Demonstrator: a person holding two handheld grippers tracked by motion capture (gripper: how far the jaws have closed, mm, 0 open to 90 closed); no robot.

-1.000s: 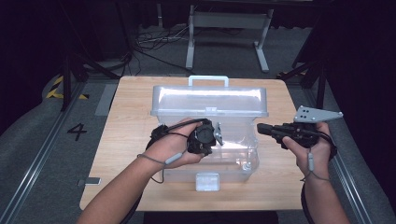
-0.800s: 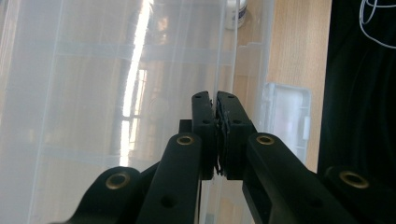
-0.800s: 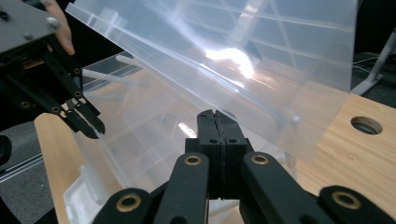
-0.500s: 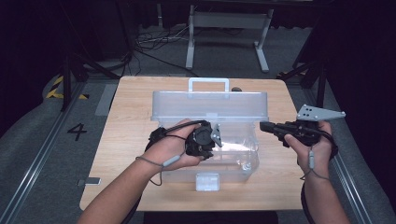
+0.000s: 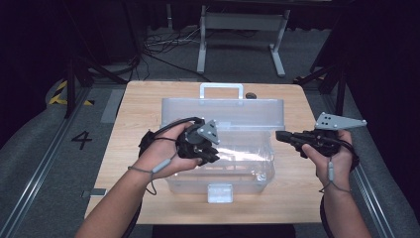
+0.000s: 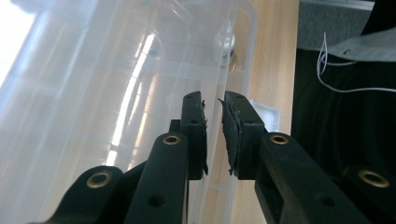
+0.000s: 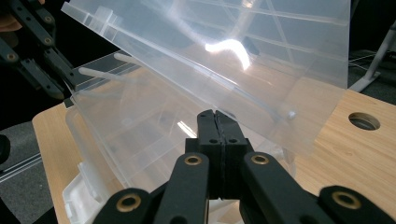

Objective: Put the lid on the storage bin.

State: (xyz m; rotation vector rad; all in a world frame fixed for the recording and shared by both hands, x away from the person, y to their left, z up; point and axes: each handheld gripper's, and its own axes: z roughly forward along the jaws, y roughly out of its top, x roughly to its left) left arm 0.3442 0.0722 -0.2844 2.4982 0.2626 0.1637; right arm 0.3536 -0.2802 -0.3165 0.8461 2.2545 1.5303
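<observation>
On the wooden surface (image 5: pixel 133 106), a clear plastic storage box (image 5: pixel 223 168) is being opened: the left gripper (image 5: pixel 207 153), jaws just parted, frees its raised lid (image 5: pixel 223 111); the right gripper (image 5: pixel 280 137) waits pressed shut and empty, and the lid next needs tipping fully back.

Clear plastic box (image 5: pixel 237 163) with white latch (image 5: pixel 220 192), pale wood table (image 5: pixel 143 114), black claws.

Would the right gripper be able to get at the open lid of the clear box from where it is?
Probably yes: the right gripper, shut, sits just beside the box, and the raised lid stands right ahead of it with nothing between.
</observation>
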